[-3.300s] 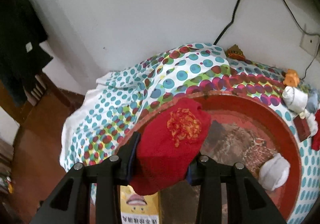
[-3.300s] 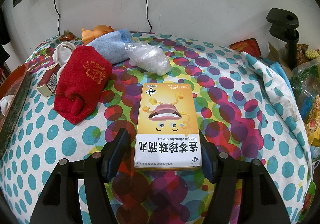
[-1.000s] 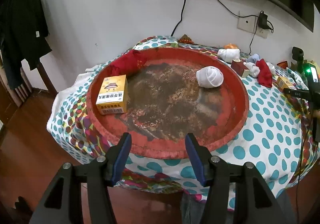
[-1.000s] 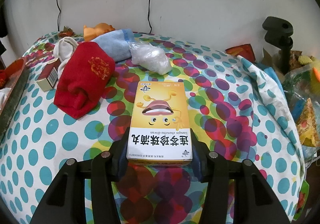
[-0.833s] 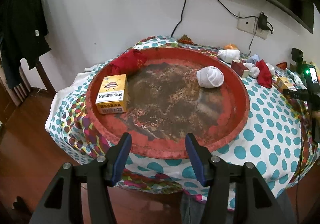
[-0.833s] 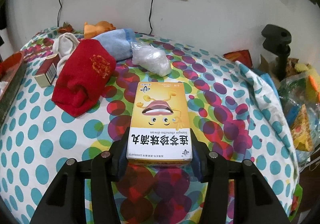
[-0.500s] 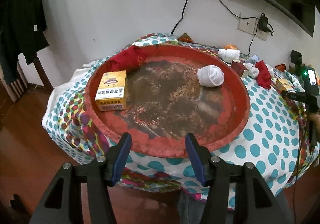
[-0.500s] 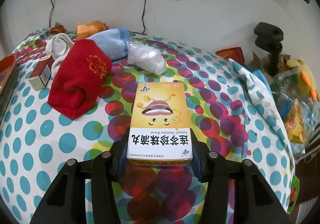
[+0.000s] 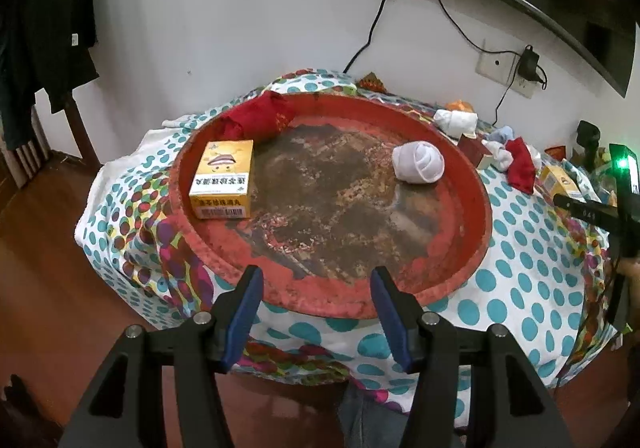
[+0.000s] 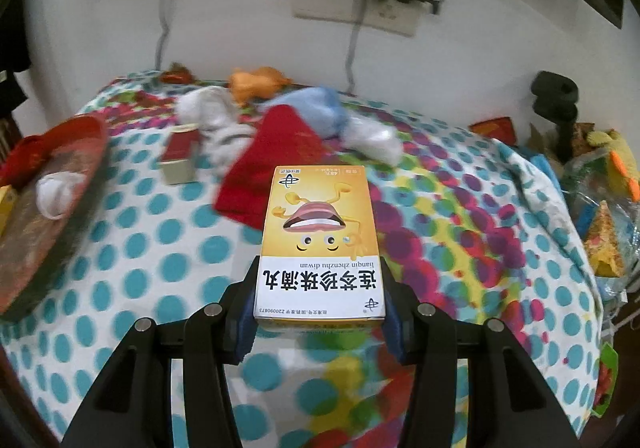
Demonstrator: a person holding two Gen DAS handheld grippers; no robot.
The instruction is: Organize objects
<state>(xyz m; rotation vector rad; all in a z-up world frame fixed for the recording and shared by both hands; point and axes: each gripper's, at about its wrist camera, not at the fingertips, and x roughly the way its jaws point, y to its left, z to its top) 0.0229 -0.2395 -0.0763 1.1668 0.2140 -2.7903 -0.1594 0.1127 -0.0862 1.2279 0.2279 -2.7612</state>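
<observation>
— Left wrist view first: what did the left gripper (image 9: pixel 316 284) have?
— Nothing. Its jaws stood apart and empty, hanging over the near rim of the round red tray (image 9: pixel 452 288), which sat on the dotted tablecloth (image 9: pixel 520 248).
— What lay in the tray?
— A yellow box (image 9: pixel 224 178) at the left side, a red sock (image 9: pixel 260 118) against the far rim just behind that box, and a rolled white sock (image 9: pixel 418 162) toward the right side.
— And the right gripper (image 10: pixel 318 300)?
— It was clamped on a yellow medicine box (image 10: pixel 320 240), its pads pressing both long sides near the printed white end. The box was off the cloth, flat, face up.
— What was behind it on the cloth?
— A red sock lying loose (image 10: pixel 276 156) just beyond the box's far end, then a blue cloth (image 10: pixel 316 108), a clear plastic bundle (image 10: pixel 374 138), white socks (image 10: pixel 212 116), an orange toy (image 10: pixel 254 84) and a small red carton (image 10: pixel 180 154). That part was blurred.
— Was the tray in the right wrist view?
— Yes, at the left edge, well apart from the held box.
</observation>
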